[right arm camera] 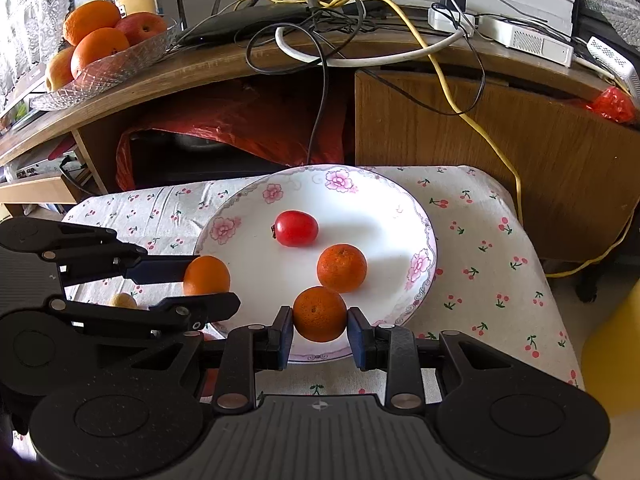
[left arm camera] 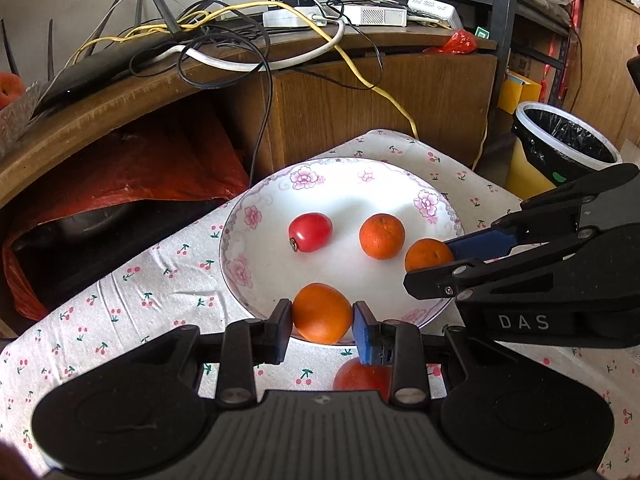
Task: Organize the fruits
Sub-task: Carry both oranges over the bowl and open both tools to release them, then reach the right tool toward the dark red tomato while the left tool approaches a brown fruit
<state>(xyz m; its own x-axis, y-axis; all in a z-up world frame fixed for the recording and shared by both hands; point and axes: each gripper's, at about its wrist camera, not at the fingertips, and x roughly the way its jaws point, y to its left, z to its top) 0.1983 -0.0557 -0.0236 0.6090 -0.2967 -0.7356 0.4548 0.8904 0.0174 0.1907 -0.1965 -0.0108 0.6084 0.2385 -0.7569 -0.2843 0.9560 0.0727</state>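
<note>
A white floral plate [left arm camera: 280,272] [right arm camera: 384,216] sits on a cherry-print cloth. On it lie a red tomato-like fruit [left arm camera: 310,232] [right arm camera: 296,228] and a small orange [left arm camera: 382,236] [right arm camera: 342,268]. My left gripper [left arm camera: 322,324] is shut on a smooth orange [left arm camera: 322,314] [right arm camera: 206,276] over the plate's near rim. My right gripper [right arm camera: 320,326] is shut on a small mandarin [right arm camera: 320,314] [left arm camera: 428,256] over the plate's edge. A red fruit [left arm camera: 360,376] lies on the cloth under the left gripper, partly hidden.
A wooden cabinet [right arm camera: 520,140] with cables and a router stands behind. A glass bowl of oranges and apples [right arm camera: 100,52] sits on its top at the left. A lined bin [left arm camera: 564,140] stands at the right. A small yellowish item [right arm camera: 124,301] lies on the cloth.
</note>
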